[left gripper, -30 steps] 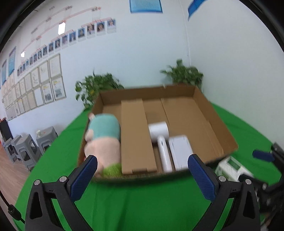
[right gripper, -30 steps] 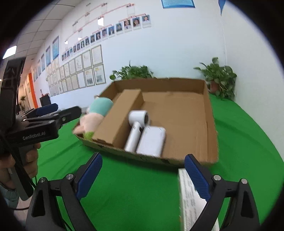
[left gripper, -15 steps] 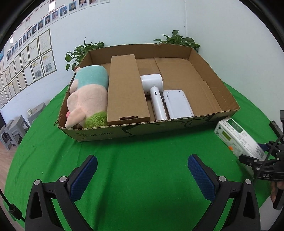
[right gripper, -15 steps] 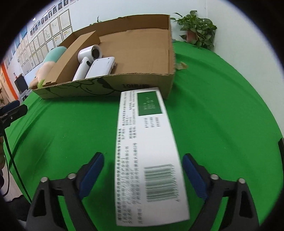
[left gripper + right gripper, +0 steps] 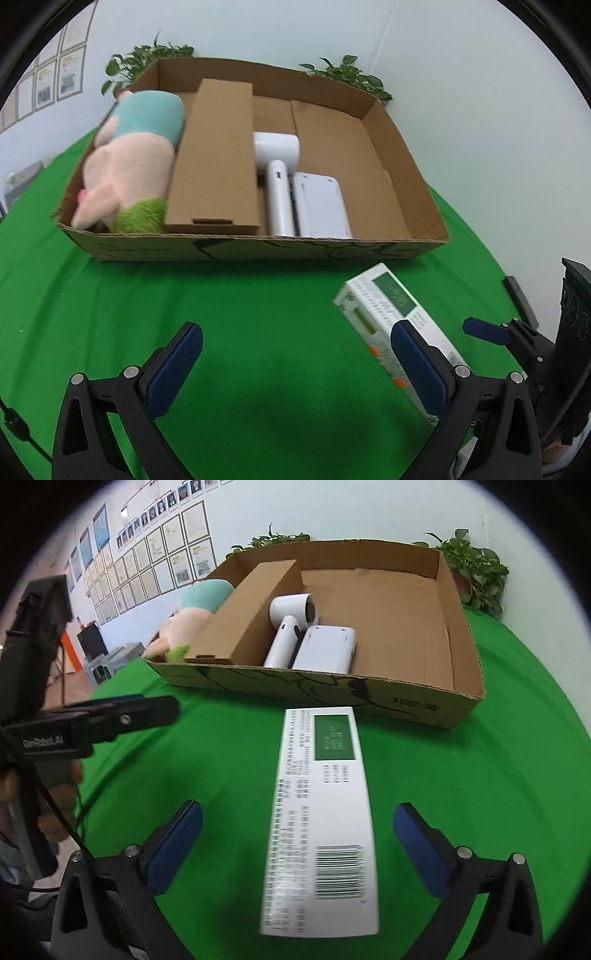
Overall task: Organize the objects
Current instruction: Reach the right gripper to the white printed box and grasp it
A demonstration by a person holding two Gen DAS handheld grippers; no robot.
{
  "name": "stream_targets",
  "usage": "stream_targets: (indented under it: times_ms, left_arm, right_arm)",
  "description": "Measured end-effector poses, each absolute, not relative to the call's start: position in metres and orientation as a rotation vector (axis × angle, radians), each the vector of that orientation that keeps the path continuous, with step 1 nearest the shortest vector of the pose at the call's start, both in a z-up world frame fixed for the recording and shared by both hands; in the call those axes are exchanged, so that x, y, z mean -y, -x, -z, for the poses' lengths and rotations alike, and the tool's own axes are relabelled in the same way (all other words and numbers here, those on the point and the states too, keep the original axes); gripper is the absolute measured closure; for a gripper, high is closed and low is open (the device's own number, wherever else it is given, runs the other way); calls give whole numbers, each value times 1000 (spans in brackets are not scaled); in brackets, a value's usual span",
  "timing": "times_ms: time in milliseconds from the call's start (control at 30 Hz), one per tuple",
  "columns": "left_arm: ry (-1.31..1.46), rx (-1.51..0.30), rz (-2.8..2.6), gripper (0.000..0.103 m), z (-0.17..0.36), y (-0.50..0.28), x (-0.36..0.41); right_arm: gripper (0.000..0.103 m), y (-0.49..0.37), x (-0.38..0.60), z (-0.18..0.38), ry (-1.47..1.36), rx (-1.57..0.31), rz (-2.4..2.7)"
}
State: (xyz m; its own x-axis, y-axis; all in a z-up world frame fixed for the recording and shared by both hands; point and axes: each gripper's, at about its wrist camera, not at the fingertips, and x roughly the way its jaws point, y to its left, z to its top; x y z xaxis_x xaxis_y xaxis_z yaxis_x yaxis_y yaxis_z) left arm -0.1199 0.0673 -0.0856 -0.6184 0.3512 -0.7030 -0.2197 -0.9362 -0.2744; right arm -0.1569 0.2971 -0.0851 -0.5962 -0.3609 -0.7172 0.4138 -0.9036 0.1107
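The white carton [image 5: 320, 812] lies on the green counter [image 5: 480, 775] just before the cardboard box [image 5: 465, 653], between the wide-spread fingers of the right tool [image 5: 297, 840], while the left tool [image 5: 291, 362] is equally wide and empty; an off-centre squeeze could twist the carton.

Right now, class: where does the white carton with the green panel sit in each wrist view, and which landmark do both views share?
Left wrist: carton lower right, partly behind the gripper's right finger.
Right wrist: carton centre, lengthwise between the open fingers.
Shared landmark: the cardboard tray behind it.
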Motion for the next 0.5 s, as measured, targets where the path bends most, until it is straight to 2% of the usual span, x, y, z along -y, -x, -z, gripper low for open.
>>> stream_targets:
  times_ms: [233, 367, 500]
  left_arm:
    - [1224, 487, -2252, 0, 103, 138, -94]
    - [1287, 554, -2131, 2, 119, 145, -115]
    - [1338, 601, -2059, 8, 134, 147, -126]
  right_arm:
    - [1, 154, -310, 93, -1137, -156, 2491]
    - [1, 140, -303, 103, -1143, -242, 2433]
    - [1, 138, -292, 108, -1151, -262, 2447]
